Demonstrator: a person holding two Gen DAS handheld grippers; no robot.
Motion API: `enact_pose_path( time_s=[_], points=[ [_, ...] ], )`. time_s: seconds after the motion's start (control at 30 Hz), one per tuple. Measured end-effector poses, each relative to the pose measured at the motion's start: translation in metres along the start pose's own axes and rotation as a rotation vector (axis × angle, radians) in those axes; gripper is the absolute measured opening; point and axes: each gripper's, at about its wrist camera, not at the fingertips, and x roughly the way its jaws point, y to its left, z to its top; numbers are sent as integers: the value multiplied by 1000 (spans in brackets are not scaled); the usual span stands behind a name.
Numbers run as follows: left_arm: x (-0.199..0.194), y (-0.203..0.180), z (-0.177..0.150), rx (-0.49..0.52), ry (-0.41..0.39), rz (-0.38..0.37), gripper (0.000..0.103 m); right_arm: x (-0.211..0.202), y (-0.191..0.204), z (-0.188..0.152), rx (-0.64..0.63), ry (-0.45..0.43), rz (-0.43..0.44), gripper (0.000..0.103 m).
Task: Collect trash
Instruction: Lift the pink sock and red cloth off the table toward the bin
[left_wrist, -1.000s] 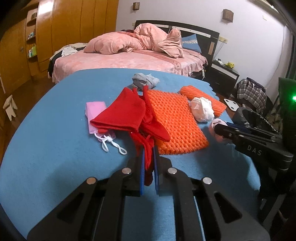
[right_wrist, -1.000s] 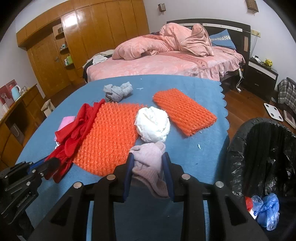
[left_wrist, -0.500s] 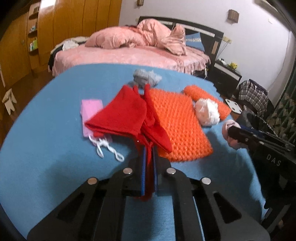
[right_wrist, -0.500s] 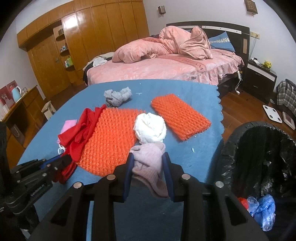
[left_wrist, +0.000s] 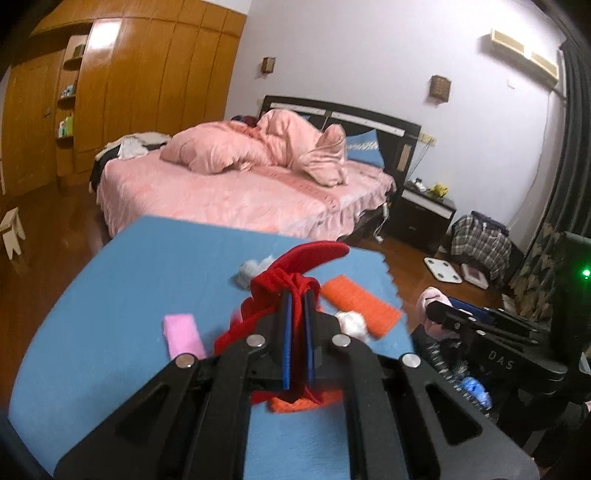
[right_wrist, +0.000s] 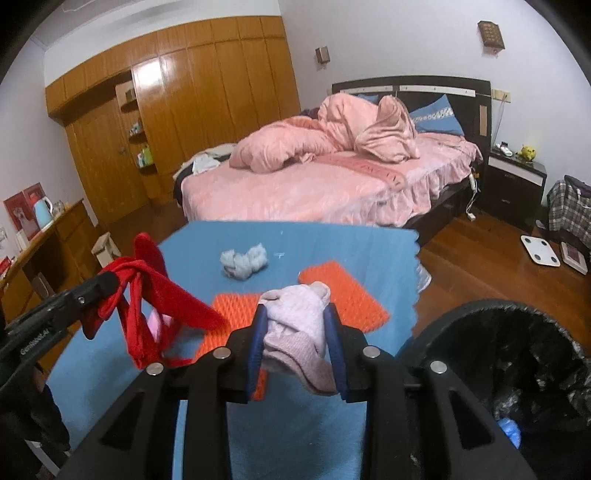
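Note:
My left gripper (left_wrist: 298, 295) is shut on a red cloth (left_wrist: 295, 264) and holds it in the air above the blue table (left_wrist: 110, 295); the cloth hangs from it in the right wrist view (right_wrist: 155, 288). My right gripper (right_wrist: 295, 317) is shut on a pale pink crumpled cloth (right_wrist: 295, 325), also lifted, beside the black-lined trash bin (right_wrist: 517, 350). In the left wrist view the right gripper (left_wrist: 432, 308) holds the pink cloth (left_wrist: 428, 299) at right.
On the table lie two orange knitted mats (right_wrist: 343, 291), a grey wad (right_wrist: 243, 260), a white wad (left_wrist: 352, 321) and a pink mask (left_wrist: 183, 332). The bin holds blue trash (right_wrist: 511, 432). A pink bed (right_wrist: 332, 184) stands behind; wood floor lies to the right.
Both grippers have risen from the table. The left one has lifted the red cloth off the orange mat into the air. The right one has carried the pink cloth up beside the bin.

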Motion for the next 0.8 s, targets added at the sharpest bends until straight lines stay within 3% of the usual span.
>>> enact_pose_path(
  time_s=[0.17,0.33,0.7,0.8],
  points=[
    [-8,-20,11,18,-30,-43,5,-16,-8,11,4,-25,-8,31],
    [-4,-22,2,34,-16,-33,5,-16,-11,12,4,-25,-11,31],
    [24,16,-57,5,156,-10,6,17,-5,-29,-13,86,-3,31],
    [26,22,-65,-7,182,-16,15,23,-4,-35,-20,105,-2,31]
  ],
)
